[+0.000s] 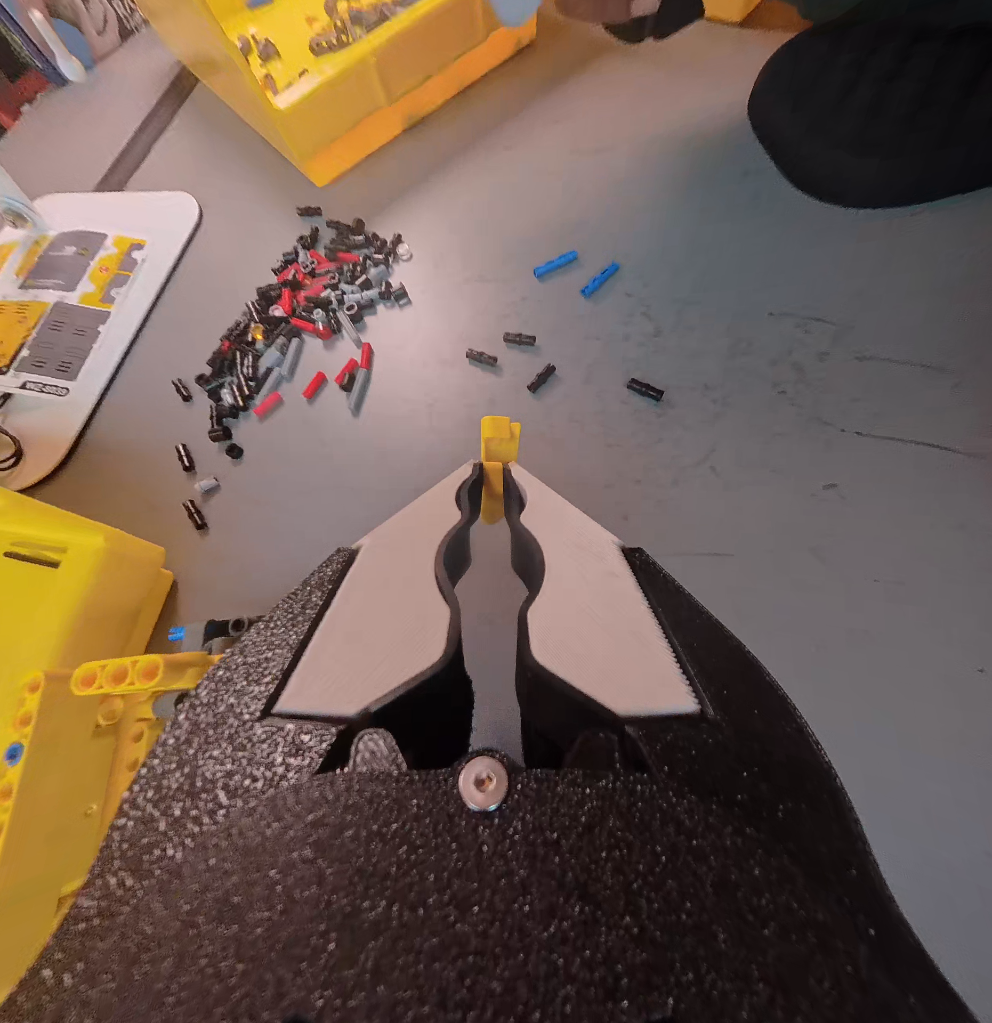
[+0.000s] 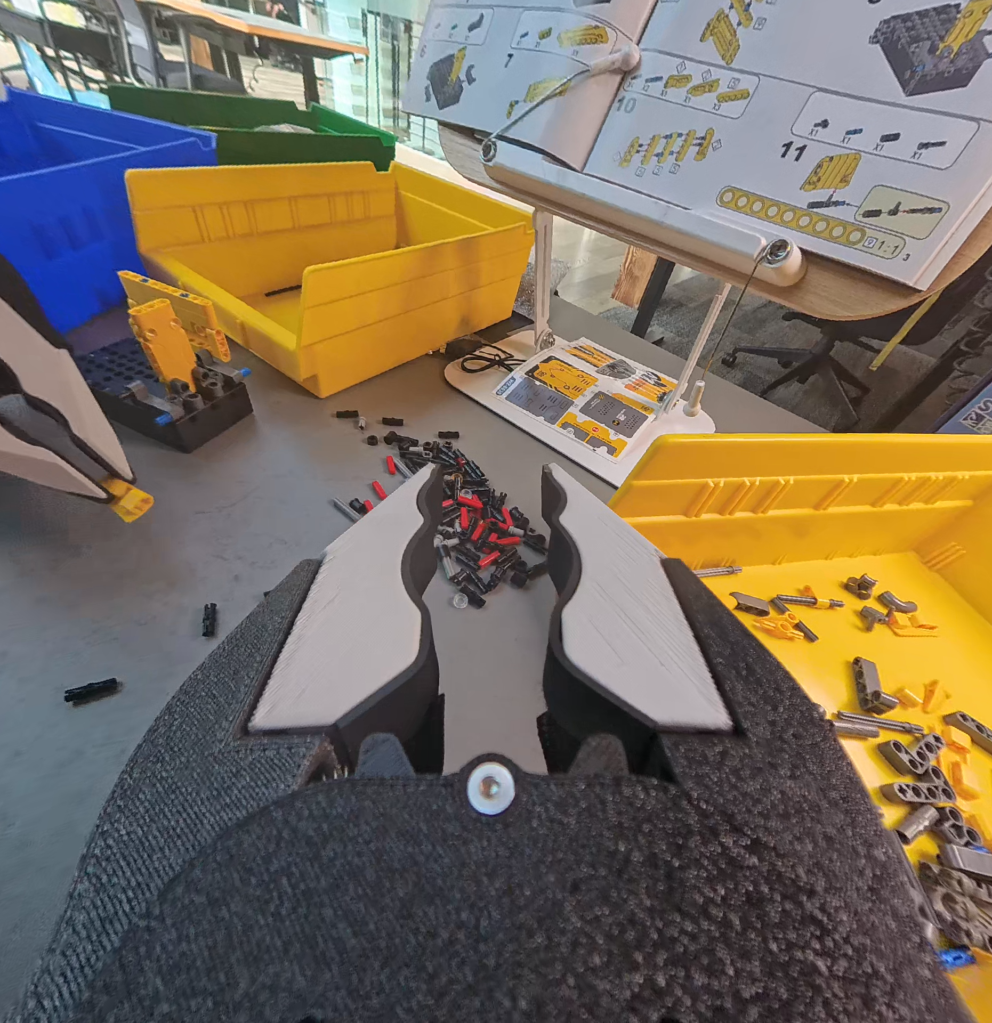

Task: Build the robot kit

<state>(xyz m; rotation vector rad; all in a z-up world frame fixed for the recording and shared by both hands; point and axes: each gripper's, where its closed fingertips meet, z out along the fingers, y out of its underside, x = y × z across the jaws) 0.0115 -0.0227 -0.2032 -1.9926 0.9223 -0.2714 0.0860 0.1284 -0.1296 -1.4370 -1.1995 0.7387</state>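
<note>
— Left wrist view first: what is the left gripper [image 1: 492,470] doing?

— Its two fingers are clenched on a small yellow piece [image 1: 499,443], which sticks out past the tips above the grey table [image 1: 759,498].

— And around it?

— Ahead and to the left lies a pile of small pins [image 1: 311,310], black, red and grey. Four black pins [image 1: 540,377] lie apart from the pile, just beyond the tips, and two blue pins [image 1: 576,271] lie farther off to the right. A yellow bin [image 1: 338,99] stands at the far side, a white stand base [image 1: 122,310] carrying a sticker sheet [image 1: 56,304] sits at the left, and a yellow built model [image 1: 67,719] shows at the lower left edge.

— Now the right wrist view?

— The right gripper [image 2: 491,476] is released, its fingers spread wide and holding nothing. It hangs just above the same pile of pins [image 2: 477,531], which shows in the gap between the fingers.

— Is the other tool visible there?

— Yes, at the left edge, the left gripper [image 2: 103,487] pinches the yellow piece [image 2: 129,501] near the table surface [image 2: 233,553]. Behind it stands the built model [image 2: 172,354] on a black base.

— Anything else?

— An empty yellow bin [image 2: 344,277] sits behind, with a blue bin [image 2: 67,182] and a green bin [image 2: 250,122] beyond it. A second yellow bin [image 2: 815,498] at the right holds grey and orange parts [image 2: 898,719]. An instruction booklet [image 2: 759,110] rests open on a tilted stand above the sticker sheet [image 2: 587,398].
</note>
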